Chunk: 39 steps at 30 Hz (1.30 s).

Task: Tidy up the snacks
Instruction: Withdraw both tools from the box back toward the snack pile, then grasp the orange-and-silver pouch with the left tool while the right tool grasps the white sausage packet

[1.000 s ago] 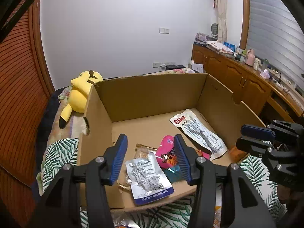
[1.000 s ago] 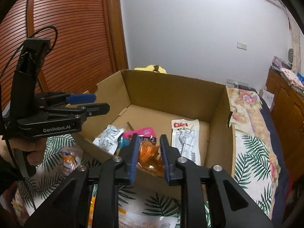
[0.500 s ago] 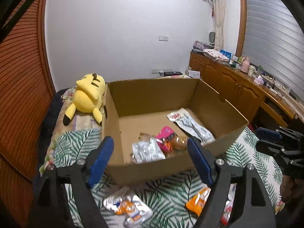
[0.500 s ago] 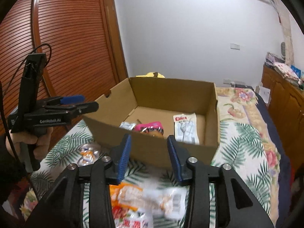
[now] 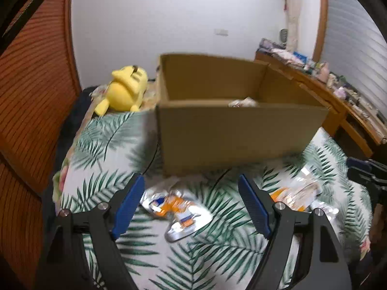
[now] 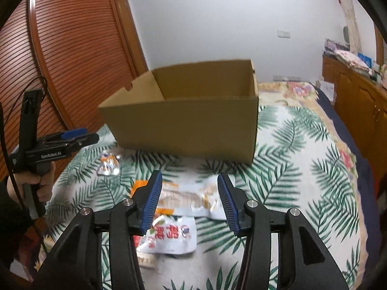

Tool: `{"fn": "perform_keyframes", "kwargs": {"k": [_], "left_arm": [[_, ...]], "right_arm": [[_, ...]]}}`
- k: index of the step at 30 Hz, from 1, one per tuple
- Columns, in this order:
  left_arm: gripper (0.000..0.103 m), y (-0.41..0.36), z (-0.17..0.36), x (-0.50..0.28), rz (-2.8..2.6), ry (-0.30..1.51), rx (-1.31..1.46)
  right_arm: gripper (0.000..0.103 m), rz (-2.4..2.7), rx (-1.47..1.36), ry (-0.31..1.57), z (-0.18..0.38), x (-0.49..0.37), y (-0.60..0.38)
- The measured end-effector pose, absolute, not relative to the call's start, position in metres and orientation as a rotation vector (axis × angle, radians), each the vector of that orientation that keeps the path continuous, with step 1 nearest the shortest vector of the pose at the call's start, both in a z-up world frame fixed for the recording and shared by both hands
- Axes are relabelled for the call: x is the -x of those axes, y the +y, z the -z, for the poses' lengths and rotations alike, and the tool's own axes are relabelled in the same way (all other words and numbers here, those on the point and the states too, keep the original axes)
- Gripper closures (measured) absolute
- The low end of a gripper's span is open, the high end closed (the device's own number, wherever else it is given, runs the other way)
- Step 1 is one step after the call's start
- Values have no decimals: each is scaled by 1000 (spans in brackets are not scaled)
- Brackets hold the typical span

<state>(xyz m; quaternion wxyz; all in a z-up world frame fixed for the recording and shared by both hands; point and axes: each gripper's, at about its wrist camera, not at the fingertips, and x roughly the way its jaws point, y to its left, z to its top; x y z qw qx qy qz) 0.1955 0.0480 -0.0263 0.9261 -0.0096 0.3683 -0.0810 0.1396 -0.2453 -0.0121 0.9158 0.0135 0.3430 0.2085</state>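
Cardboard box (image 5: 239, 130) now sits higher in both views: both grippers have pulled back, empty and spread wide, left gripper (image 5: 191, 203) over a silver packet (image 5: 179, 207), right gripper (image 6: 189, 199) over an orange packet (image 6: 186, 197), suggesting further pickups.

Matt cardboard box (image 6: 183, 125); glossy foil snack packet (image 5: 177, 207); leaf-print cloth bedspread (image 6: 302, 169).

Cardboard box (image 6: 183, 130) blocks the bed (image 6: 302, 159) centre, top open; snack packets (image 6: 188, 198) litter the near strip; bedding toward the right edge is bare; plush toy (image 5: 127, 89) occupies the far-left corner.
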Motion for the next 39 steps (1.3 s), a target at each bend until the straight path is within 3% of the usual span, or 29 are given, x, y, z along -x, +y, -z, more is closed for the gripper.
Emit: {"fn": "perform_keyframes", "kwargs": {"k": [11,14,25,28,30,33,39], "left_arm": [[23,55,74,-204,96,883,62],[23,57,80,-212,96,909,85],[24,54,90,-232,37,952,51],[37,48,88,-228,49,957,17],[53,47,86,-224,61,966,36],[69,48,84,-218,81,976,34],[70,54,83,-204,132,970,39]], "right_arm": [[51,-417,-10,766,46,-134,-241],[44,-419,7,771,50,-129,-239],[40,-437,3,780,55,-121,-235],[40,-442,-1,782,55,-121,-235],[40,-443,-3,783,55,-121,-235],[40,-442,-6,788,55,-122,-236],[40,-448,-25,800,56,-127,-238]]}}
